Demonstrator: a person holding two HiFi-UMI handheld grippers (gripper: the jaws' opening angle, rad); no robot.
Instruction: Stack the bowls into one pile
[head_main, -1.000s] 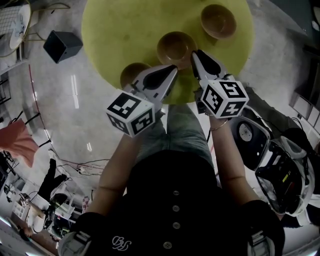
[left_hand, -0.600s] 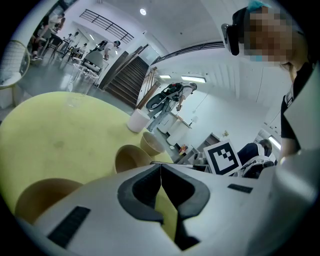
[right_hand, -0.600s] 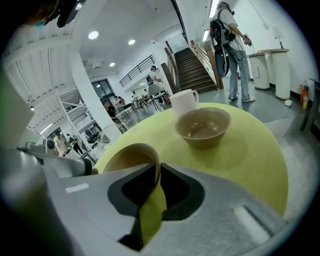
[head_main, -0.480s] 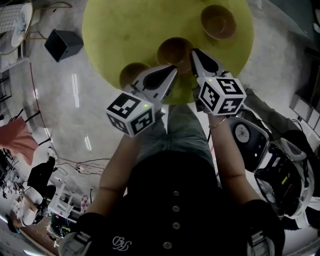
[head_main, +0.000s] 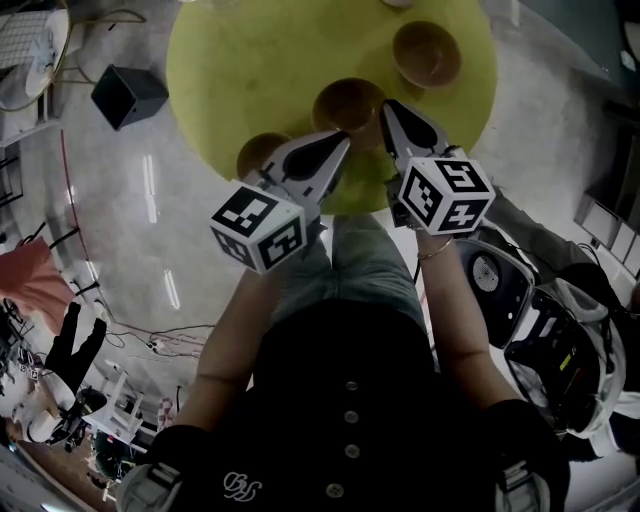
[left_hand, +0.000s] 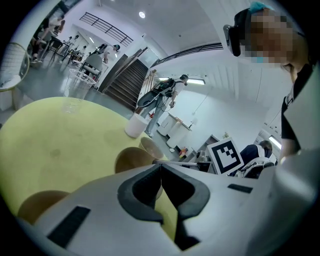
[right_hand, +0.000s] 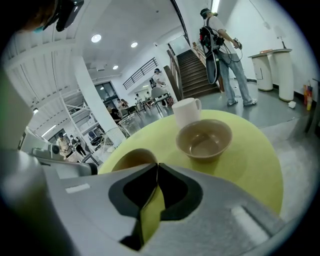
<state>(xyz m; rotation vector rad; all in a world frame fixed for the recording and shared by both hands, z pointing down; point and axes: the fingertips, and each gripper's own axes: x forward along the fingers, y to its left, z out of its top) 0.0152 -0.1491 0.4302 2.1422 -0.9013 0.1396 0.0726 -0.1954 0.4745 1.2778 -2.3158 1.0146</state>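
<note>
Right hand-held gripper (head_main: 384, 105) looks clamped on the middle bowl (head_main: 345, 100) rim; left hand-held gripper (head_main: 344, 137) closed, empty. Next, lift it over the far bowl (head_main: 427, 53).

round yellow-green tabletop (head_main: 230, 60) on glossy grey floor (head_main: 130, 220). black box (head_main: 128, 92) and loose cables (head_main: 165, 335) on floor. staircase (right_hand: 195, 70), white pillar (right_hand: 91, 87), ceiling spotlights (right_hand: 96, 38) beyond.
</note>
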